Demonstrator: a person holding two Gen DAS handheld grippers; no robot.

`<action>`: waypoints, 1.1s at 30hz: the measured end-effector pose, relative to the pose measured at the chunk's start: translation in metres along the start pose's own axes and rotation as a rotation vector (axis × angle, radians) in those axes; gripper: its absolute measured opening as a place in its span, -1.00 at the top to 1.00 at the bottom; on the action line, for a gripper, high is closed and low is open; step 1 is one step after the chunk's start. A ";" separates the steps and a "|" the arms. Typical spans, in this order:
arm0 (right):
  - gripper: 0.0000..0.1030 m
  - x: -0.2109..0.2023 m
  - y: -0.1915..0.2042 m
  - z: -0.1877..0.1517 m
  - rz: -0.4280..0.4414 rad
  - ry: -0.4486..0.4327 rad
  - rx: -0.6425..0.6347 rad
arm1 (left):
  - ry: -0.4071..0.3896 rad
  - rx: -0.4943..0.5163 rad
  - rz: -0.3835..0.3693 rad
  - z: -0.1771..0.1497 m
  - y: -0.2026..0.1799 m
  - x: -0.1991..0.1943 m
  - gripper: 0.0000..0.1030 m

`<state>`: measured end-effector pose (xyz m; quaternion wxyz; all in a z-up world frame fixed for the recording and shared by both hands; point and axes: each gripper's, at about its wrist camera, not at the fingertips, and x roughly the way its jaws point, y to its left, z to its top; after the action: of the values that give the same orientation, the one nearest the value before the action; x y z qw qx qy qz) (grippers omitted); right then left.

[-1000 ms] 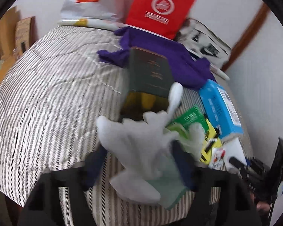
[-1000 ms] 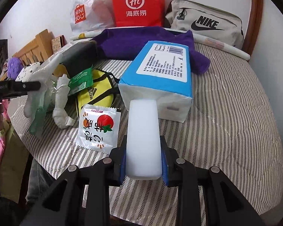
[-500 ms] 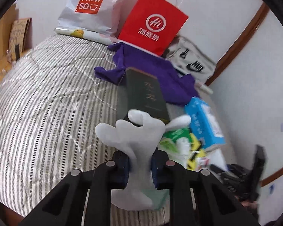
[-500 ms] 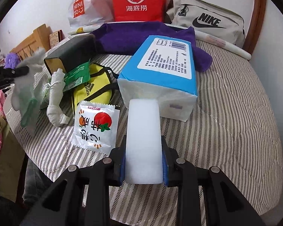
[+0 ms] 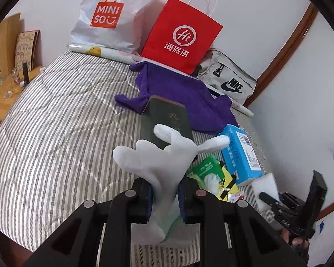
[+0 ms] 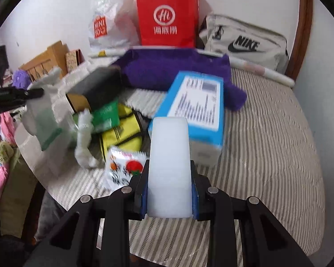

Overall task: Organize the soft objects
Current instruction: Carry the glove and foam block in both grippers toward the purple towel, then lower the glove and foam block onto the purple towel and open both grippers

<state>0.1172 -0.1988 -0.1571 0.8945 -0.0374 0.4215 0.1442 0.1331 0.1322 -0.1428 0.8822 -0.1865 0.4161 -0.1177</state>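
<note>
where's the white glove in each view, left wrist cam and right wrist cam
Left wrist view: the white glove is at bottom centre, pinched in the left claw, fingers up over the dark green box.
Right wrist view: far left, blurred, hanging from the left claw.
Shared landmark: the red paper bag at the wall.

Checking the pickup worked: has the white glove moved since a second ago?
Yes. The white glove, clamped in the left gripper, has come up off the striped bedcover; it now overlaps the dark green book behind it.
</note>
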 end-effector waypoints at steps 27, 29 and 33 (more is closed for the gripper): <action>0.43 0.056 -0.032 0.172 -0.013 -0.130 0.054 | -0.050 0.041 0.025 0.162 -0.041 0.058 0.65; 0.43 0.067 -0.038 0.182 -0.006 -0.123 0.075 | -0.046 0.031 0.046 0.172 -0.037 0.074 0.65; 0.43 0.092 -0.043 0.194 -0.028 -0.102 0.056 | -0.015 0.011 0.052 0.184 -0.029 0.102 0.65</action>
<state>0.3294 -0.1826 -0.1046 0.9175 -0.0106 0.3785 0.1216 0.3387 0.1113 -0.0926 0.8892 -0.1715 0.4133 -0.0956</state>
